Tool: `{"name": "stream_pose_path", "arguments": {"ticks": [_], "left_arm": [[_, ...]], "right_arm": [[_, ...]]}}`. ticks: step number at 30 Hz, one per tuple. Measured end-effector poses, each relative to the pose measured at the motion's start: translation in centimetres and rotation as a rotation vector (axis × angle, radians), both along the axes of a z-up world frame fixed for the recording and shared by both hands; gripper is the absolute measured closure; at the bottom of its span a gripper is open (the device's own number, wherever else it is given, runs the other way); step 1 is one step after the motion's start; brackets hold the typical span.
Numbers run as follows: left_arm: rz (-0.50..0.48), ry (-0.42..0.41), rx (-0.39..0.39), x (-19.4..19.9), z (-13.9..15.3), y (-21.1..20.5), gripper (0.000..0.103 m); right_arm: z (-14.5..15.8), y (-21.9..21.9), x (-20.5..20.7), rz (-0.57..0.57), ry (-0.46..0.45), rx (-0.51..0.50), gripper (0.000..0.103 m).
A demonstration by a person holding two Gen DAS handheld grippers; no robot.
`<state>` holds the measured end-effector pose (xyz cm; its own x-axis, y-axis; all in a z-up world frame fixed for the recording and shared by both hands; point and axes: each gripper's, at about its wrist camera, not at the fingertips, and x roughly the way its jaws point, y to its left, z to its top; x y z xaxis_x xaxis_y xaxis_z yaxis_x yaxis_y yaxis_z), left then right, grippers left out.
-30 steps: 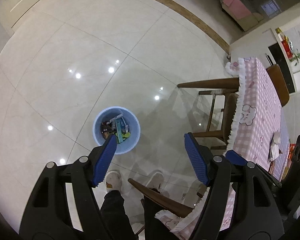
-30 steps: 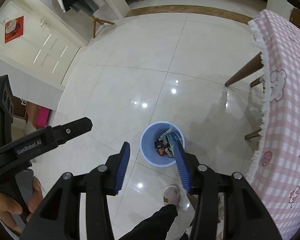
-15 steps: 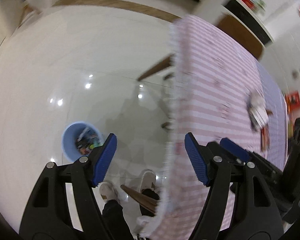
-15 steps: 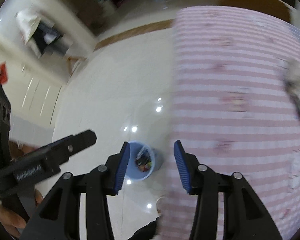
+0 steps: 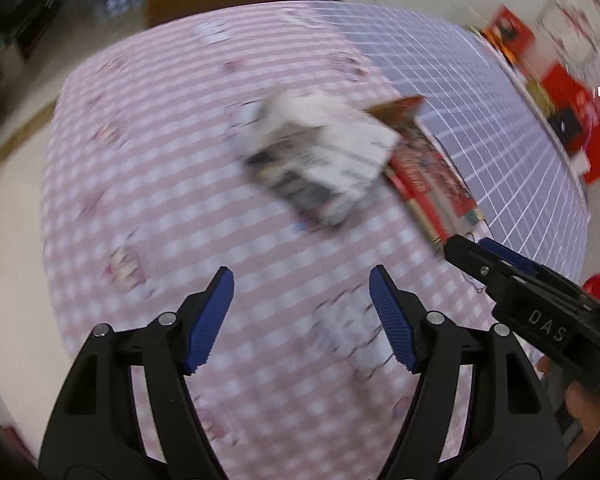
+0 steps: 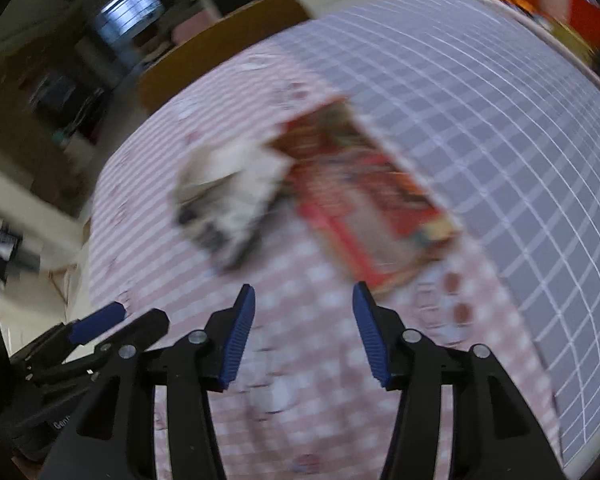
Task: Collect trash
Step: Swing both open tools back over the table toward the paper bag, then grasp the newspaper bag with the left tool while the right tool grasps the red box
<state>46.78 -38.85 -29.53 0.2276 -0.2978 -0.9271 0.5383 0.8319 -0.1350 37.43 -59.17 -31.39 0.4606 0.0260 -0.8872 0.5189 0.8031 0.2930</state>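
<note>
Change: both views have swung off the floor and blue bin onto the pink checked tablecloth (image 5: 148,184).
Left gripper (image 5: 301,312): jaws wide apart, nothing between them, above the cloth.
Right gripper (image 6: 303,330): jaws apart, empty, also over the cloth.
White carton (image 5: 320,156): crumpled, lying mid-cloth; print unreadable through motion blur.
Red package (image 6: 364,200): flat, touching the carton's side, at the border with the grey grid cloth (image 6: 500,128).
Hidden: table edges blurred; bin out of sight.
</note>
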Motion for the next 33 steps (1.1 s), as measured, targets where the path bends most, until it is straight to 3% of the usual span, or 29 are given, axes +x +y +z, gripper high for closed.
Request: {"name": "stream_pose_path", "arguments": {"ticks": [8, 10, 20, 24, 27, 31, 33], "left_arm": [[-0.124, -0.138, 0.178, 0.5, -2.3, -7.6, 0.034], [-0.141, -0.189, 0.236, 0.5, -2.9, -8.9, 0.04], [-0.156, -0.223, 0.329, 1.9, -4.6, -11.3, 0.058], [-0.145, -0.183, 0.309, 2.7, -4.9, -11.4, 0.082], [-0.139, -0.191, 0.291, 2.7, -4.5, -11.2, 0.091], [-0.089, -0.142, 0.216, 3.4, -3.6, -10.0, 0.095], [-0.066, -0.126, 0.18, 3.7, -3.0, -9.2, 0.096]], "right_arm": [[-2.6, -5.1, -2.4, -0.132, -0.01, 0.111, 0.052], [-3.0, -5.7, -2.7, -0.15, -0.024, 0.141, 0.052], [-5.0, -7.9, -2.3, -0.206, -0.097, 0.297, 0.052], [-5.1, -8.3, -1.8, -0.219, -0.121, 0.322, 0.052], [-5.1, -8.2, -1.0, -0.206, -0.14, 0.34, 0.052], [-5.8, -8.4, -0.5, -0.22, -0.16, 0.375, 0.054], [-6.1, -8.7, -0.3, -0.227, -0.173, 0.4, 0.065]]}}
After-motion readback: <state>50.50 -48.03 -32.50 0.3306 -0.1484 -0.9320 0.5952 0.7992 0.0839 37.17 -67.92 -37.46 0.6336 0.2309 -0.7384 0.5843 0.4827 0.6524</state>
